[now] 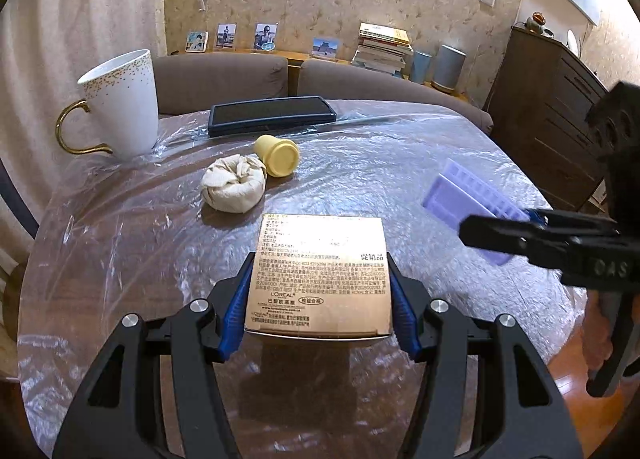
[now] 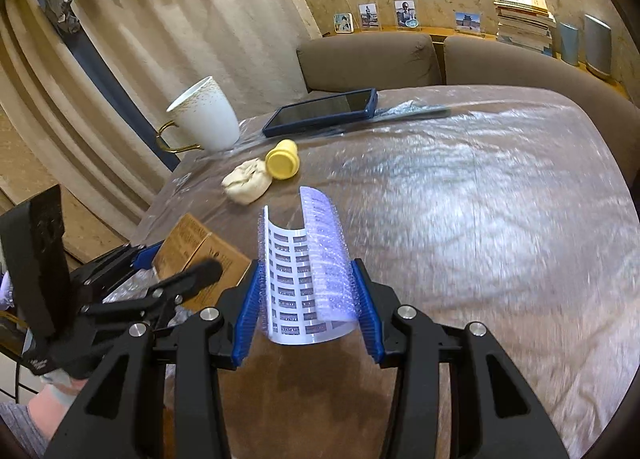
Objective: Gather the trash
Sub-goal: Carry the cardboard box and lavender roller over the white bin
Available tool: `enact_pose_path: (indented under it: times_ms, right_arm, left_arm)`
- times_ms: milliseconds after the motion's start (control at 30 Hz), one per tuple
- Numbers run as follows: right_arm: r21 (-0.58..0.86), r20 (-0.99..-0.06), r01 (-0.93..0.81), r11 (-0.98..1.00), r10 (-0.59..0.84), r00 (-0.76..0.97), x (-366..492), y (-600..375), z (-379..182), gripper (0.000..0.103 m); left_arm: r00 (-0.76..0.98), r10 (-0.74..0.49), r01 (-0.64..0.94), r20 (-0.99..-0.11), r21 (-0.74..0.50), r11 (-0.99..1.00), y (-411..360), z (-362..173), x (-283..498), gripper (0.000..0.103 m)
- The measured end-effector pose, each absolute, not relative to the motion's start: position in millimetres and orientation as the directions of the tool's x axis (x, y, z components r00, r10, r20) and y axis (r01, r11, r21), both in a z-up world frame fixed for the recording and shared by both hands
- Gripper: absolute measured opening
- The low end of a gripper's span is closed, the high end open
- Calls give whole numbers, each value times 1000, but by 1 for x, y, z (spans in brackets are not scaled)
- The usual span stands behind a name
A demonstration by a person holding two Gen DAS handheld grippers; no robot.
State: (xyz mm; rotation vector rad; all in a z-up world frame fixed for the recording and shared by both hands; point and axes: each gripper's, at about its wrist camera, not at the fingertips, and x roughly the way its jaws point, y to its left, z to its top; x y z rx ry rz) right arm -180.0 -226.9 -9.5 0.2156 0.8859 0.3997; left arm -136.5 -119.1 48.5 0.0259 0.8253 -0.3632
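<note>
Evidently light and stiff, the box (image 1: 320, 275) sat low centre, pinched at its side walls by the left gripper (image 1: 320, 299). Equally light but flexible, the curler (image 2: 306, 267) bowed between the right gripper's (image 2: 306, 299) pressing pads. Tissue (image 1: 233, 189) and cap (image 1: 278, 155) lay centre-left; the table's (image 1: 460, 163) right half stayed open.

Two wrist views, both tilted down over the counter (image 1: 120, 239)

I look along each claw from close above; both views share the mug (image 1: 120, 103), yellow cap (image 2: 282, 163) and the sofa (image 2: 368, 59) behind.
</note>
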Motion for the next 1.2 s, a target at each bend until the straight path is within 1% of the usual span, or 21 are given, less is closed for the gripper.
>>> enact_pose_path:
  times_ms: [367,733,1200]
  right_arm:
    - [343,-729,-249,906,424,537,-240,-226,-19,43]
    - [274,-744,-255,927,372,556,-279,-221,-18,43]
    - [226,-759,-325,918,375,533,-327,-205,-14,43]
  left_arm:
    - [603,-296,305,-741,-130,944,-115,46,-173,60]
    - [613,-264,296,-745,-93,951,-108,51,-217,60]
    - [588,-269,353,-762,-57,934,-112,54,-272,60]
